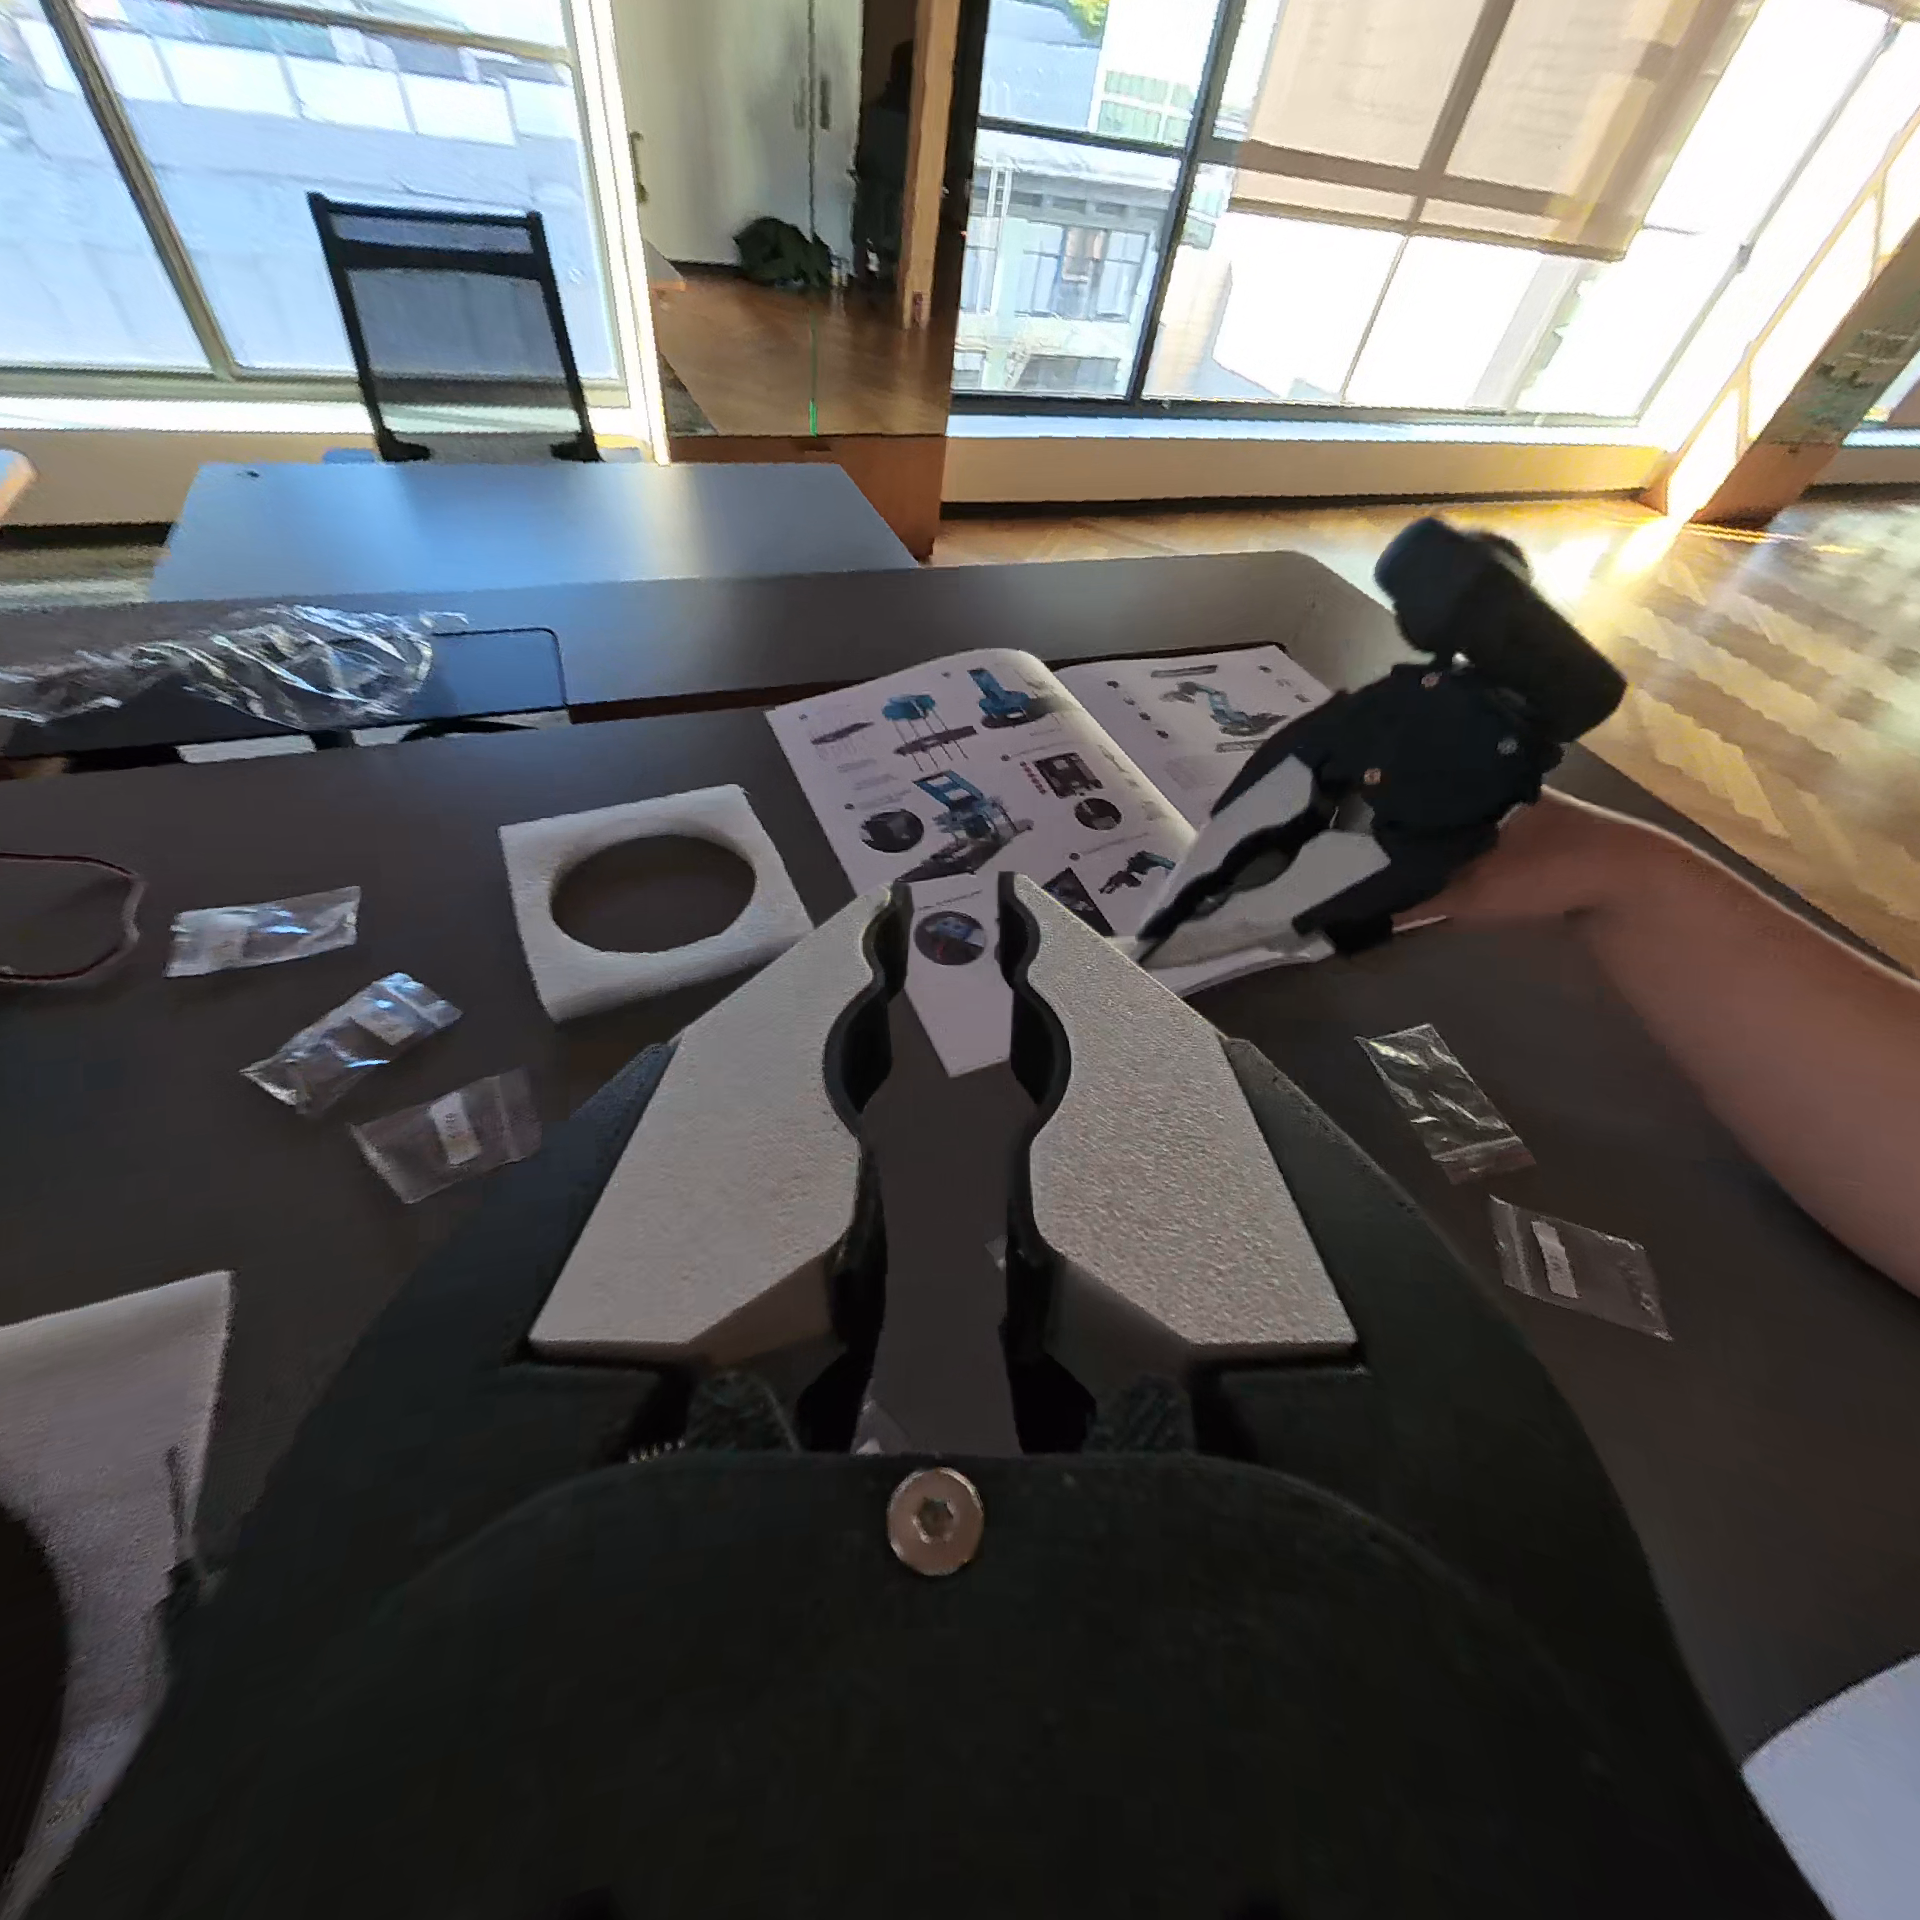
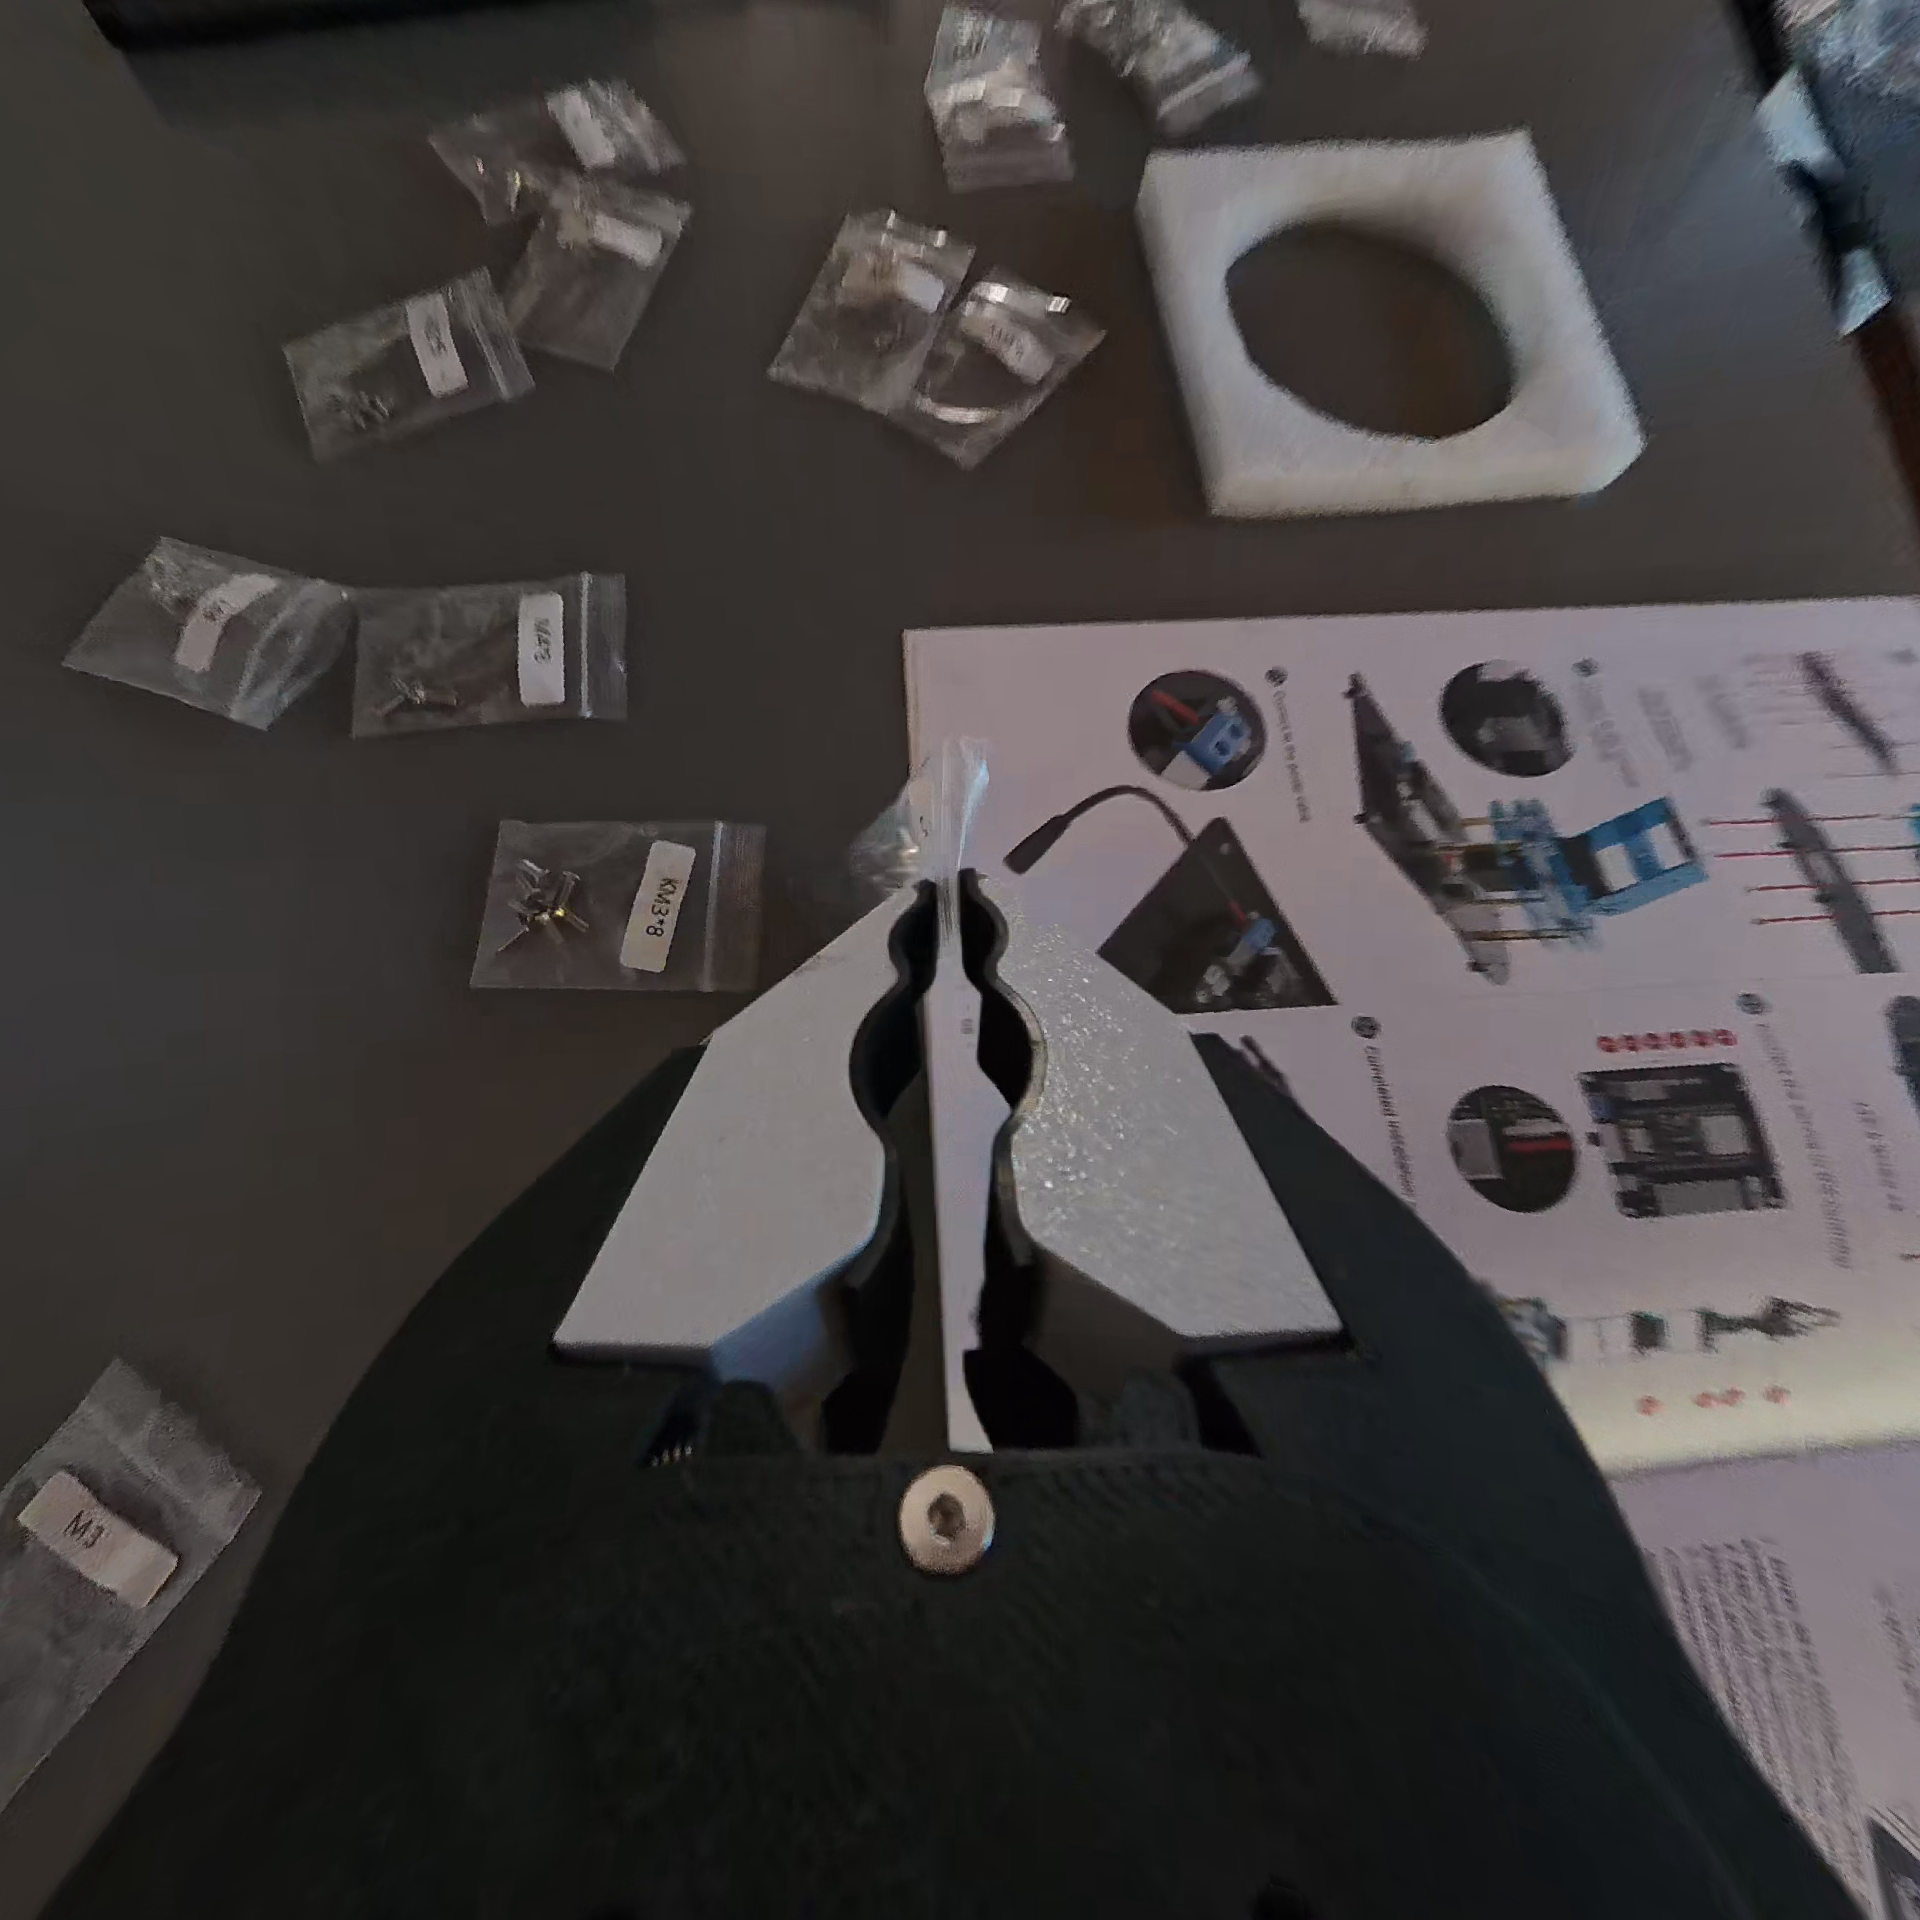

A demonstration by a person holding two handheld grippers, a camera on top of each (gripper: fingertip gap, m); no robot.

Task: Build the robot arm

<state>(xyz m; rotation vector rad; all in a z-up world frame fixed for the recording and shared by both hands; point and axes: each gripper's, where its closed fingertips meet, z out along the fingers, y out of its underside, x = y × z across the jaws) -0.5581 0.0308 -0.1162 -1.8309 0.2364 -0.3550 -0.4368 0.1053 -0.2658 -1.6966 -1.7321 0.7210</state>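
Clear small bag (image 2: 940, 821) sat pinched upright at the tips of our right claw (image 2: 948, 896), just over the booklet's (image 2: 1455, 935) near-left corner on the desk (image 2: 727, 499). Our left claw (image 1: 948, 896) hung released, empty, aimed at the booklet beyond.

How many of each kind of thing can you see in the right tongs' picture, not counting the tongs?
small plastic bags: 13, one of them pinched in the right tongs
white foam square with a round hole: 1
open instruction booklet: 1
Total: 15
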